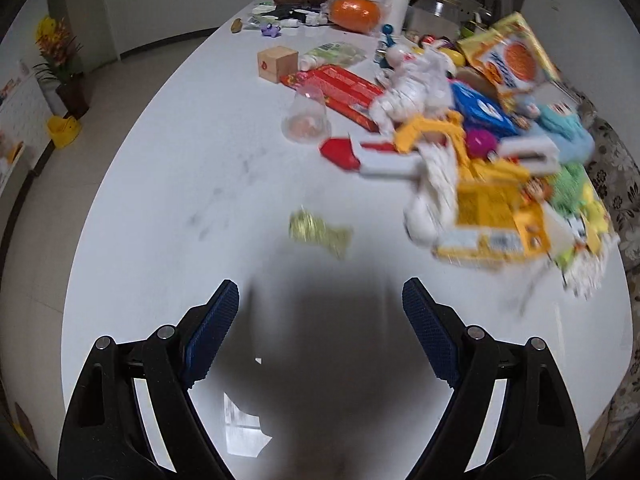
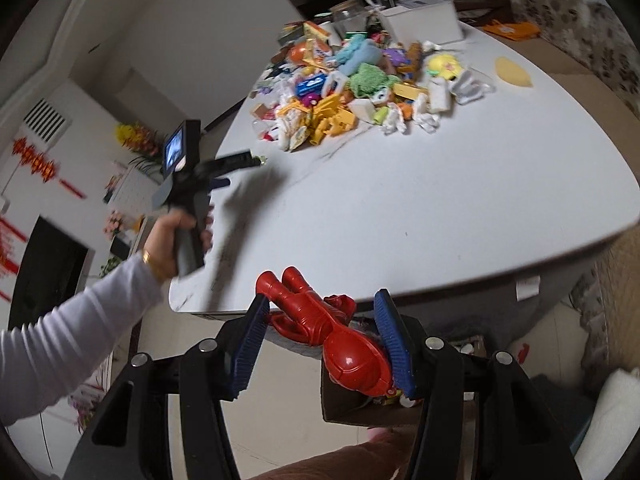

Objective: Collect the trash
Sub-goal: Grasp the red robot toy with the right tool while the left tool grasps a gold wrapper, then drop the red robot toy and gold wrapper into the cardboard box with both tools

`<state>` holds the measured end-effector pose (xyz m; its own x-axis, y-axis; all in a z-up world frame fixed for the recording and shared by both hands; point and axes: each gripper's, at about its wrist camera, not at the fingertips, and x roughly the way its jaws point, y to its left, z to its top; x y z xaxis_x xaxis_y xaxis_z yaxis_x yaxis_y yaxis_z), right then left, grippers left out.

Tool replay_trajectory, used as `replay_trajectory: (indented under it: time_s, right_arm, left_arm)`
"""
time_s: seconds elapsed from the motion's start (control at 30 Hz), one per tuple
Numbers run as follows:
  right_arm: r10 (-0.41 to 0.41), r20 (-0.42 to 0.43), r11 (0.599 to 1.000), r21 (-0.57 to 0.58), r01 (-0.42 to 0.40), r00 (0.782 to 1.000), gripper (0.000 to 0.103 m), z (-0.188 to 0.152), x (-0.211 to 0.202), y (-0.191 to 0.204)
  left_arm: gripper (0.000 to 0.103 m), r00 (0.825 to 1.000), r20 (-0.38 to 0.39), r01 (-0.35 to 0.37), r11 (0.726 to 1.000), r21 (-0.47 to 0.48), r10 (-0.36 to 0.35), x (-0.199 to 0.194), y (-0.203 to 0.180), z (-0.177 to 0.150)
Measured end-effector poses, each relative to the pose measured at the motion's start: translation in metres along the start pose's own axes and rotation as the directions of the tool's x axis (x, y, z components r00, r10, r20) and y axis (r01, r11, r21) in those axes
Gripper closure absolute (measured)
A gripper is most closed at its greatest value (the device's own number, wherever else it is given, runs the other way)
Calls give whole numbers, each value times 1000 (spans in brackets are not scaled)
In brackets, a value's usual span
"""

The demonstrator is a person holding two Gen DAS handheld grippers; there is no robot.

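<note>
1. both sets of jaws differ: the left gripper [image 1: 320,300] stands wide with nothing between its blue pads, and the right gripper [image 2: 320,312] is partly closed around a red toy figure [image 2: 332,332].
2. the toy lies slantwise between the right pads, its legs pointing toward the table edge and its rounded body against the right-hand pad; whether the left-hand pad touches it is hard to tell.
3. the right gripper is off the near edge of the white table [image 2: 440,200], above a cardboard box [image 2: 352,408] on the floor.
4. a gold wrapper [image 1: 320,232] lies alone on the bare tabletop just ahead of the left gripper.
5. a heap of toys and packets [image 1: 480,152] covers the far right part of the table, with a clear plastic cup [image 1: 306,116] and a wooden cube [image 1: 278,64] beside it.
6. in the right wrist view, a hand [image 2: 176,240] in a white sleeve holds the left gripper over the table's left edge.
</note>
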<state>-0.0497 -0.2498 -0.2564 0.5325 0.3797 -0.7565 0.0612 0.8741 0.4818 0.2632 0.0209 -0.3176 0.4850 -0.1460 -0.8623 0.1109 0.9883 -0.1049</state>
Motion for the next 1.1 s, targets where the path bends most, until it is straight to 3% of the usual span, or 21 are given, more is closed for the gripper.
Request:
replay_trajectory:
  time_s: [0.1,0.17,0.23,0.27,0.5,0.6,0.77,0.83,0.93,1.1]
  right_arm:
    - [-18,15,999,36,17,1000,49,-9,-3,3]
    - [-29,23,998,49,28,999,49,-14,-4,6]
    - [-35,28,998,57,34,999,49,-15,-4,8]
    - [-35,32,998,61,33,999,49,-16,-5,10]
    - [-22,60,999,36,20,998,49,-11,-7,25]
    - [-6,52,1000,10,5,999,49,-9,-6,32]
    - [11,2,999,-46,-11,1000,49,-8,1,41]
    - [10,-24,997,-78,-11,1000,49,-10,5,43]
    - [4,-78,992,-124,-14,997,49,-16,11,43]
    - [-2,-179,988,-152,-26,984,50,-35,26,29]
  left_arm:
    - [21,1000,-21,-10,1000,-17,9,19,5,21]
    - [27,998,-37,-43,999,32,44,29,3,28]
    - [58,997,-46,-54,996,67,57,33,1,30]
    - [64,997,-43,-68,994,80,72,33,0,30]
    - [64,995,-27,99,995,26,-99,1,15,17]
    - [64,985,10,169,983,68,-170,-39,12,-5]
    - [64,955,12,292,945,148,-297,-110,7,-65]
    - [64,952,-7,304,936,180,-308,-134,0,-94]
    - [64,928,-62,372,908,192,-367,-165,-8,-142]
    - [64,905,-164,418,893,167,-393,-175,-27,-212]
